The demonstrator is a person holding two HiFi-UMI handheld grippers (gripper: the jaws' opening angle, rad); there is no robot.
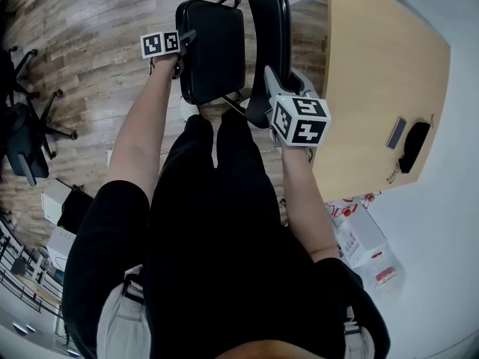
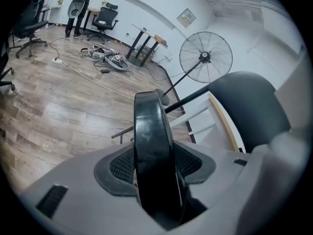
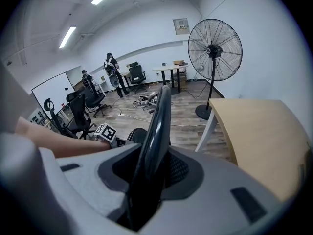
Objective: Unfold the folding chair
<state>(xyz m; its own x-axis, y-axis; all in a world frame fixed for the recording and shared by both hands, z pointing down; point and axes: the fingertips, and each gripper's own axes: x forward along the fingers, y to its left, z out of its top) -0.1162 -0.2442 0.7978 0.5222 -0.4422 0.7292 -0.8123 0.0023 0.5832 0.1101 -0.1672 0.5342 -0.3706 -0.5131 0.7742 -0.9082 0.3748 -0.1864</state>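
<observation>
A: L gripper (image 1: 182,42)?
B: Fingers (image 2: 117,166) clenched on seat (image 1: 213,47) edge.
A: R gripper (image 1: 271,88)?
B: Clamped on backrest (image 1: 269,36) rim. Chair (image 1: 224,43) stood on wood floor (image 1: 90,51), w/ bench (image 1: 374,88) just right.

Short black sleeves (image 1: 108,219) and black trousers (image 1: 217,223) are worn, with the arms bare below the sleeves. The left tongs (image 1: 184,42) and right tongs (image 1: 266,87) have smooth, pale grey shells with rounded edges. Each carries a marker cube (image 1: 299,120) printed with black-and-white squares. Black pads (image 2: 120,164) with a fine mesh texture line the jaws
</observation>
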